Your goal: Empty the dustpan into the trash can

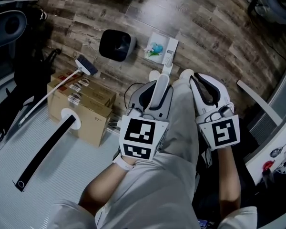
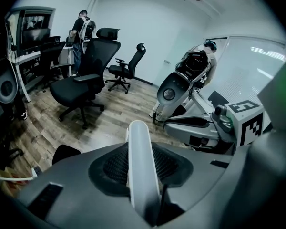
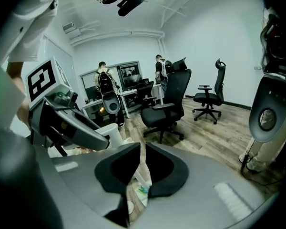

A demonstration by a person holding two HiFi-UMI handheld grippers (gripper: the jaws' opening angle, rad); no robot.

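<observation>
My left tongs (image 1: 158, 86) are clamped on the white handle (image 1: 166, 70) of the dustpan (image 1: 163, 40). The dustpan lies on the wooden floor (image 1: 205, 23) just right of the black trash can (image 1: 117, 45), with bits of litter (image 1: 155, 49) in its pan. My right tongs (image 1: 202, 87), farther right of the trash can, stand a narrow slit apart with nothing between them.

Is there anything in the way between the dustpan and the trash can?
No, nothing I can see. The dustpan sits right beside the trash can, with only a strip of floor between them. The left tool is clamped on the dustpan's handle.
</observation>
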